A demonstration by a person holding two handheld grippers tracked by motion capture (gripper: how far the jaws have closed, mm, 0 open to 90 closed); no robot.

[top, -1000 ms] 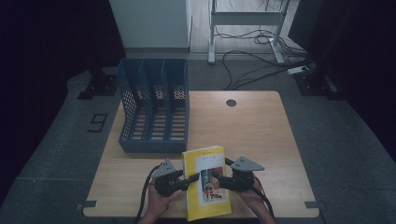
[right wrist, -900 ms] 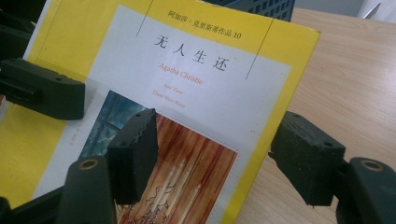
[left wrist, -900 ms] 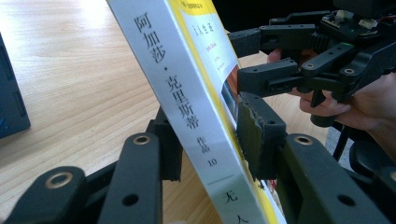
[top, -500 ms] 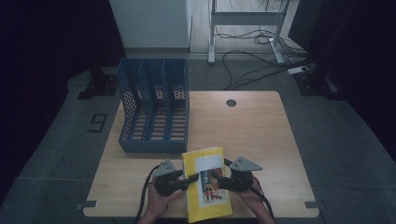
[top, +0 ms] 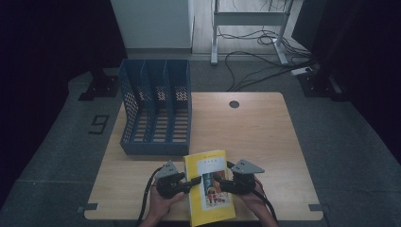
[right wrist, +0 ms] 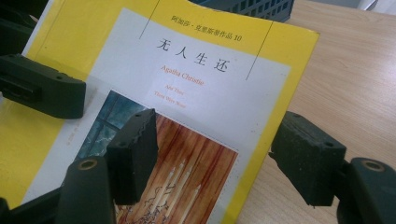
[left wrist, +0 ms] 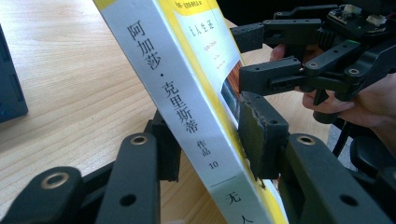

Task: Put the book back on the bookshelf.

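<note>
The book [top: 210, 187] is a thick paperback with a glossy yellow cover, a white title panel and a pale grey spine printed with black characters; it sits at the near edge of the table [top: 265, 137], between the two grippers, its cover facing up and tilted. The left gripper [top: 188, 182], of matte black plastic with blocky ribbed pads, pinches the book across its thickness at the spine, one pad on the cover and one beneath. The right gripper [top: 218, 183] is spread: one serrated pad rests over the cover illustration, the other stands off the book's outer edge, apart from it. The table is light wood-grain laminate with rounded corners. Behind the book stands a blue plastic file rack [top: 158, 111] with slotted walls and three compartments.
</note>
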